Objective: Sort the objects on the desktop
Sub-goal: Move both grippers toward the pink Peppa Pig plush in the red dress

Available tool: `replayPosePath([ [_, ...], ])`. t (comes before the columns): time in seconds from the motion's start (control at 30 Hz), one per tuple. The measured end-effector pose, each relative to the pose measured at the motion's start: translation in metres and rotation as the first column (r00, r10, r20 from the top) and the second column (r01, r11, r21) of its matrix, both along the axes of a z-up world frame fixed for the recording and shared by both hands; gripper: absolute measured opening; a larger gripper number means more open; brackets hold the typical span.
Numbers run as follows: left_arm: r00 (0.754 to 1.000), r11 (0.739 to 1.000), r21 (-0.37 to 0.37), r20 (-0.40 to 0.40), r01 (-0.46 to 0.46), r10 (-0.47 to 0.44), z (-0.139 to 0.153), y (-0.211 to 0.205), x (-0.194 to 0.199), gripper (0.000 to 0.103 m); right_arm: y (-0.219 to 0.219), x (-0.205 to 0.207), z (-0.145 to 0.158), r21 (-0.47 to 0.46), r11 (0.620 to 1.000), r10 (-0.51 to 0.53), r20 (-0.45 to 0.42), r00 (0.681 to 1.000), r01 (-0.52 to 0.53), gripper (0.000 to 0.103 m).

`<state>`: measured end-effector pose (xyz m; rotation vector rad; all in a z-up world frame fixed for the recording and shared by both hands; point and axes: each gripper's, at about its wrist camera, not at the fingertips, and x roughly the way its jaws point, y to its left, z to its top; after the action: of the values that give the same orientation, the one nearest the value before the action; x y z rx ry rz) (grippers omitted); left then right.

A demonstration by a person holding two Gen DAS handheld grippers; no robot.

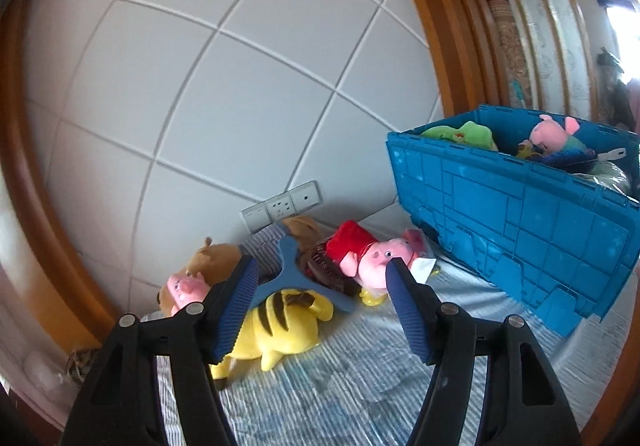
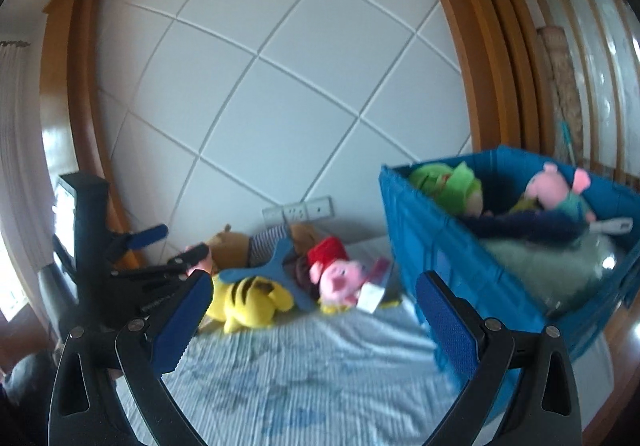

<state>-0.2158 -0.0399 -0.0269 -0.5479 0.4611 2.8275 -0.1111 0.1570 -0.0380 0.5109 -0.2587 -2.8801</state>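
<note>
Several plush toys lie on a striped sheet by the wall: a yellow striped plush (image 1: 280,322) (image 2: 248,300), a pink pig with a red hat (image 1: 372,258) (image 2: 340,274), and a brown plush with a pink face (image 1: 200,274) (image 2: 228,246). Over them rests a flat blue Y-shaped piece (image 1: 288,270) (image 2: 280,266). My left gripper (image 1: 322,266) (image 2: 184,238) hovers open just short of this pile, empty. To the right stands a blue crate (image 1: 520,214) (image 2: 432,246) holding a green plush (image 1: 460,132) (image 2: 448,182) and a pink pig (image 1: 552,130) (image 2: 556,190). My right gripper (image 2: 314,280) is open and empty, further back over the sheet.
A white padded wall panel with a row of sockets (image 1: 280,204) (image 2: 298,211) backs the toys. A wooden frame (image 1: 432,46) rises behind the crate. A white tag (image 2: 372,294) lies by the pig. Bare striped sheet (image 2: 300,366) stretches in front.
</note>
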Motion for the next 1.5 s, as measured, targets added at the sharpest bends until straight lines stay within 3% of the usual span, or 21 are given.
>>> replayPosePath([
  [0.6, 0.979, 0.978, 0.043, 0.039, -0.204, 0.202, -0.036, -0.011, -0.027, 0.066, -0.017, -0.042, -0.058, 0.056, 0.995, 0.067, 0.188, 0.980, -0.079, 0.103],
  [0.87, 0.970, 0.970, 0.024, 0.044, -0.240, 0.239, -0.050, -0.013, -0.050, 0.066, -0.033, -0.075, -0.073, 0.092, 0.991, 0.072, 0.246, 0.967, -0.097, 0.103],
  [1.3, 0.968, 0.969, 0.029, 0.062, -0.247, 0.245, -0.063, -0.008, -0.091, 0.066, -0.044, -0.122, -0.093, 0.117, 0.985, 0.091, 0.296, 0.951, -0.131, 0.103],
  [1.5, 0.975, 0.978, 0.036, 0.084, -0.207, 0.203, -0.072, 0.000, -0.118, 0.066, -0.036, -0.156, -0.114, 0.110, 0.990, 0.050, 0.310, 0.950, -0.088, 0.103],
])
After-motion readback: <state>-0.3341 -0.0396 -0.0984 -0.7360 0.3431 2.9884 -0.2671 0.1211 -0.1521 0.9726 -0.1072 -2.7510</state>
